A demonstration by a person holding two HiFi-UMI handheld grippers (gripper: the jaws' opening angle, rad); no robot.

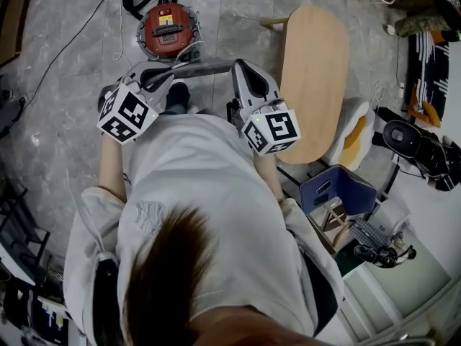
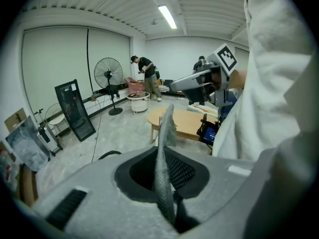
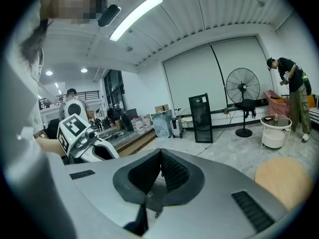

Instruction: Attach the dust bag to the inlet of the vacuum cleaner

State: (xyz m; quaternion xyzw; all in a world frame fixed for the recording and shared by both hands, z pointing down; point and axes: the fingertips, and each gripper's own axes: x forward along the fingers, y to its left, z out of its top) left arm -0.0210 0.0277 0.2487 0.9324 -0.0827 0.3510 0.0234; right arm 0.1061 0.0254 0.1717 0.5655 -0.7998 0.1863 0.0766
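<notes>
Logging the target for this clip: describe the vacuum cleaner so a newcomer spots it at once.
Find the oval wooden table on the grey floor. Left of it sits the vacuum cleaner: the only round red thing, black hose coiled beside it.

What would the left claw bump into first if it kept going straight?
Probably the wooden table, just beyond the grey mesh strip it pinches; depth is unclear, so the floor could come first.

PLACE: I'm in a big open workshop-studio hall | OVERHEAD: ribbed ceiling (image 2: 124, 4), strip light (image 2: 167, 16) | WALLS: tall windows behind drawn blinds (image 2: 55, 63) | FLOOR: bare mottled grey floor (image 1: 65, 85), cable (image 1: 72, 38) trailing by a red vacuum cleaner (image 1: 167, 29) | AROUND ME: pedestal fan (image 2: 108, 74), oval wooden table (image 1: 313, 78), leaning black panel (image 2: 75, 109), another person (image 2: 148, 76) busy at the far end
</notes>
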